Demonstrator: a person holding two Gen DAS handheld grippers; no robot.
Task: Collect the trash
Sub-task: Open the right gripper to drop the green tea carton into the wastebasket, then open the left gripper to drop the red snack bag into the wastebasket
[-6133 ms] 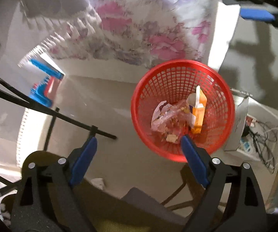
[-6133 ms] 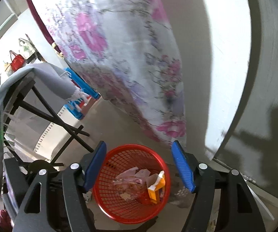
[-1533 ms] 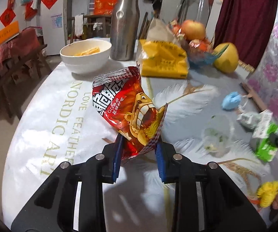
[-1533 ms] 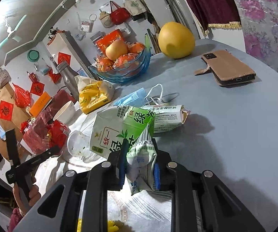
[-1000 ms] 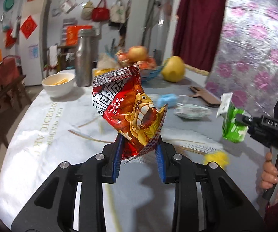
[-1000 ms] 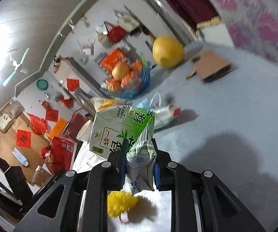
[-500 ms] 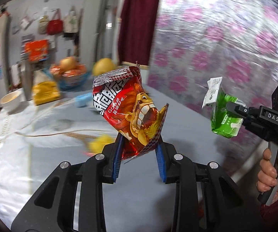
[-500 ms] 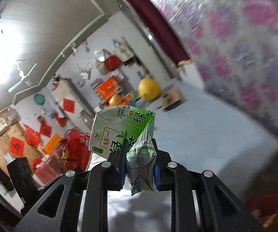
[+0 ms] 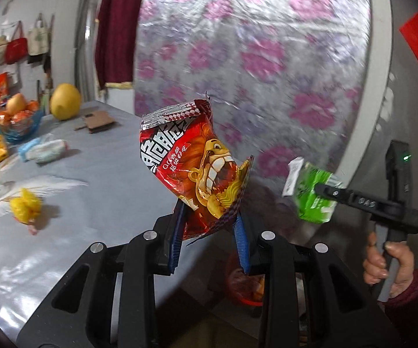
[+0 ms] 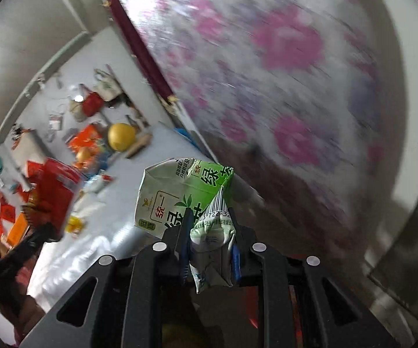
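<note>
My left gripper (image 9: 209,240) is shut on a crumpled red snack bag (image 9: 197,171) with a lion printed on it, held up past the table's edge. My right gripper (image 10: 210,252) is shut on a squashed green tea carton (image 10: 185,200). In the left wrist view that same carton (image 9: 310,197) hangs at the right in the other gripper, held by a hand (image 9: 383,264) in a dark red sleeve. The red mesh basket (image 9: 246,284) shows low down behind my left fingers, mostly hidden. In the right wrist view the snack bag (image 10: 55,191) appears blurred at the left.
The grey clothed table (image 9: 72,179) at the left holds a yellow wad (image 9: 26,206), a wrapped packet (image 9: 46,150), a brown phone case (image 9: 97,120), a fruit bowl (image 9: 14,116) and a pomelo (image 9: 65,101). A pink flowered curtain (image 9: 252,66) fills the back.
Both grippers have swung right, away from the table top toward the flowered curtain, each still holding its item. The table has slid to the left and the red basket has come into view below.
</note>
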